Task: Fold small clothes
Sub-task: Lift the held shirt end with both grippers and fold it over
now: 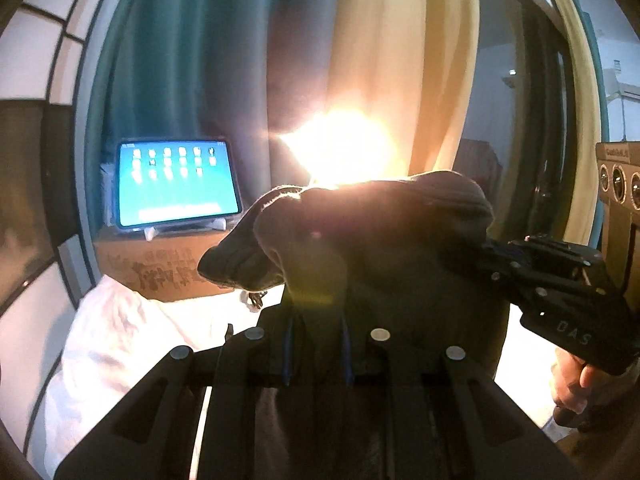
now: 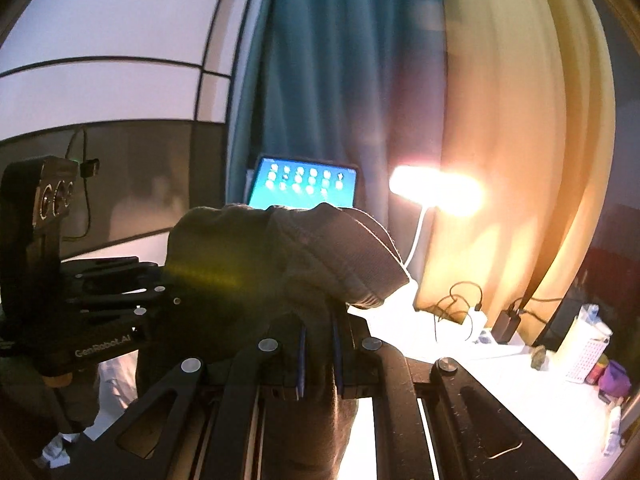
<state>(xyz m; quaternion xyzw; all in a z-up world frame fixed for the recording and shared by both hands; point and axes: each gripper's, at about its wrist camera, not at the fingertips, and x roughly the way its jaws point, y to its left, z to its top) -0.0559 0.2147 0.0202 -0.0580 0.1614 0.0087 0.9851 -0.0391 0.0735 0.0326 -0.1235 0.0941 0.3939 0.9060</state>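
Note:
A dark, brownish small garment hangs in the air between both grippers above a white surface. In the left wrist view my left gripper is shut on its lower part, the cloth pinched between the blue-edged pads. The right gripper comes in from the right, held by a hand, and grips the garment's other end. In the right wrist view my right gripper is shut on the garment, whose ribbed edge droops to the right. The left gripper grips the cloth from the left.
A lit tablet stands on a cardboard box at the back. A bright lamp glares before teal and cream curtains. White bedding is bunched at left. Cables, chargers and small items lie at right.

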